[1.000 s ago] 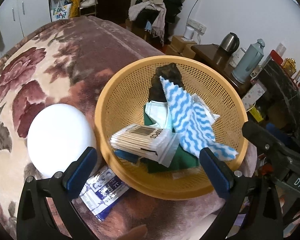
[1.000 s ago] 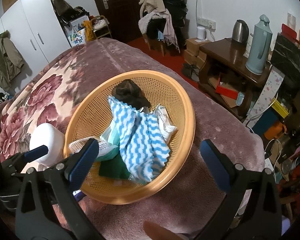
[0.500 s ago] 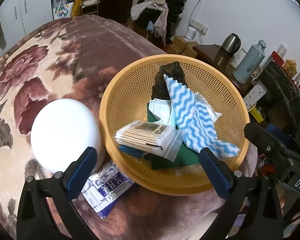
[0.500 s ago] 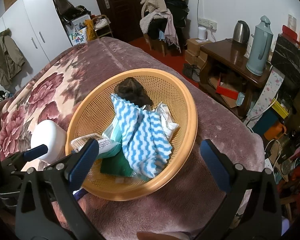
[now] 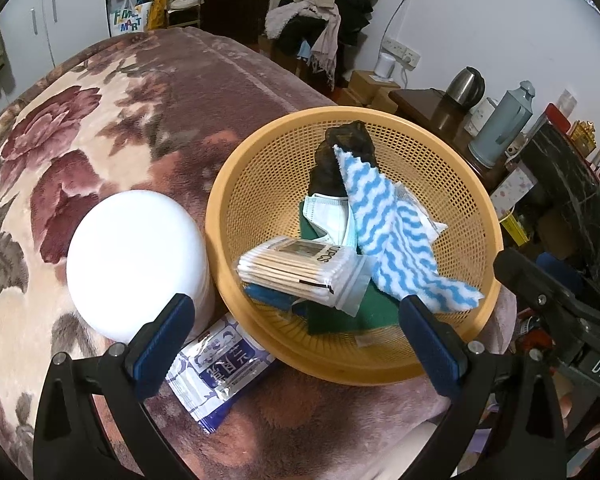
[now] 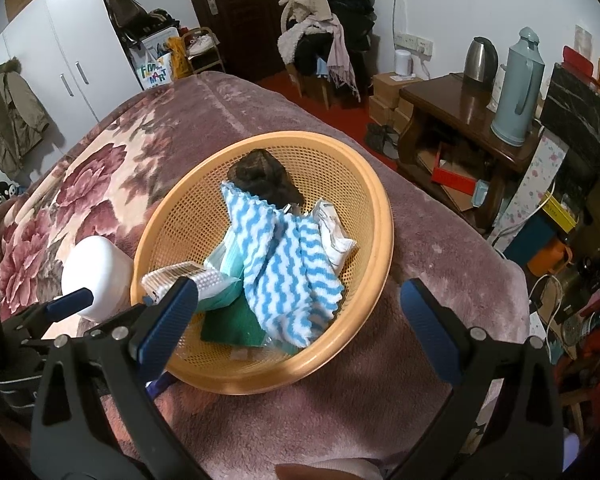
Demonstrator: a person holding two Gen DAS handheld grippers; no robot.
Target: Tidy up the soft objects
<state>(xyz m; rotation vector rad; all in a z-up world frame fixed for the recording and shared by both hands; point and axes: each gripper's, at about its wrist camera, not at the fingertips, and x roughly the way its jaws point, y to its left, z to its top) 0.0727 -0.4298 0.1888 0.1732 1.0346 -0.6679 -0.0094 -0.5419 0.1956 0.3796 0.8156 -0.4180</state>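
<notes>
Basket: we see a round orange perforated plastic basket (image 5: pixel 452 184) resting on the plush floral blanket (image 5: pixel 100 120) of a bed, holding most of the soft things.
Wavy cloth: a blue-and-white wavy-striped fleecy cloth (image 5: pixel 392 232) drapes across the basket, its lower corner lying on the near rim; we judge it light, limp and easy to pinch, best taken at that free corner.
Dark bundle: a dark brown crumpled fabric lump (image 5: pixel 340 152) sits at the basket's far side, partly under the cloth; probably soft and light.
Mask: a pale blue pleated face mask (image 5: pixel 328 216) lies in the middle; flimsy, and we would grip it by an edge.
Green cloth: a dark green folded cloth (image 5: pixel 368 312) lies beneath the rest, near the front wall.
Swab pack: a clear plastic pack of wooden-stemmed cotton swabs (image 5: pixel 300 268) lies on top, its label reading "100PCS"; we expect the film to be slippery (grip across the short side).
Pouch: a blue-and-white printed foil pouch (image 5: pixel 216 372) lies on the blanket, partly tucked under the basket's near-left edge, bearing Chinese characters we cannot read; likely crinkly and slick.
Tub: a white round-lidded plastic tub (image 5: pixel 136 256) stands just beside the basket, rigid.
Other writing: a bag (image 5: pixel 126 22) by the wardrobe seems to read "F-MART".
Left gripper (image 5: pixel 292 344): spread wide, holding nothing, above the basket's near rim.
Right gripper (image 6: pixel 300 328): likewise spread and empty, above the basket's near edge.
</notes>
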